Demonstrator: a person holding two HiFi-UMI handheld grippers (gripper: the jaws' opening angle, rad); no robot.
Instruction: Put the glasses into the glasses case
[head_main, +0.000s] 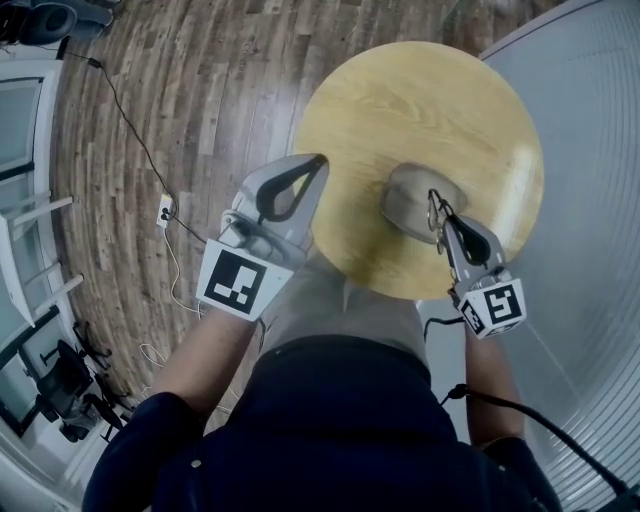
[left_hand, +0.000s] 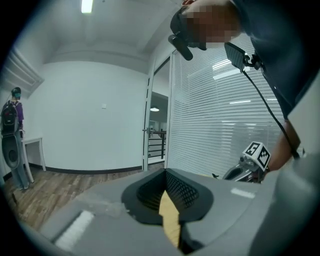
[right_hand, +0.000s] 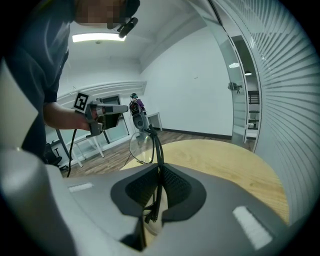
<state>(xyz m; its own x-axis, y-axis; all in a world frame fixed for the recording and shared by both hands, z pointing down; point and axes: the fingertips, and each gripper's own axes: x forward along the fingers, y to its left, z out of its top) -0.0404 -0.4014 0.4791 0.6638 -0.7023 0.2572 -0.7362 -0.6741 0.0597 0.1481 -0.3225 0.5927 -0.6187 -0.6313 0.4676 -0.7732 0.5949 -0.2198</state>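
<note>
A grey-brown glasses case (head_main: 412, 198) lies on the round wooden table (head_main: 400, 100), right of its middle. My right gripper (head_main: 440, 214) hovers over the case's near right end, shut on thin dark-framed glasses (head_main: 436, 206). In the right gripper view the folded temples (right_hand: 158, 165) run between the jaws and a lens (right_hand: 141, 148) sticks out past the tips. My left gripper (head_main: 318, 162) hangs at the table's left edge, its jaws together at the tips with nothing between them (left_hand: 166, 172). I cannot tell whether the case is open.
White slatted blinds (head_main: 590, 200) stand close along the table's right side. A power strip (head_main: 165, 210) and a cable lie on the wooden floor to the left. A person with a backpack (left_hand: 12, 130) stands far off by the wall.
</note>
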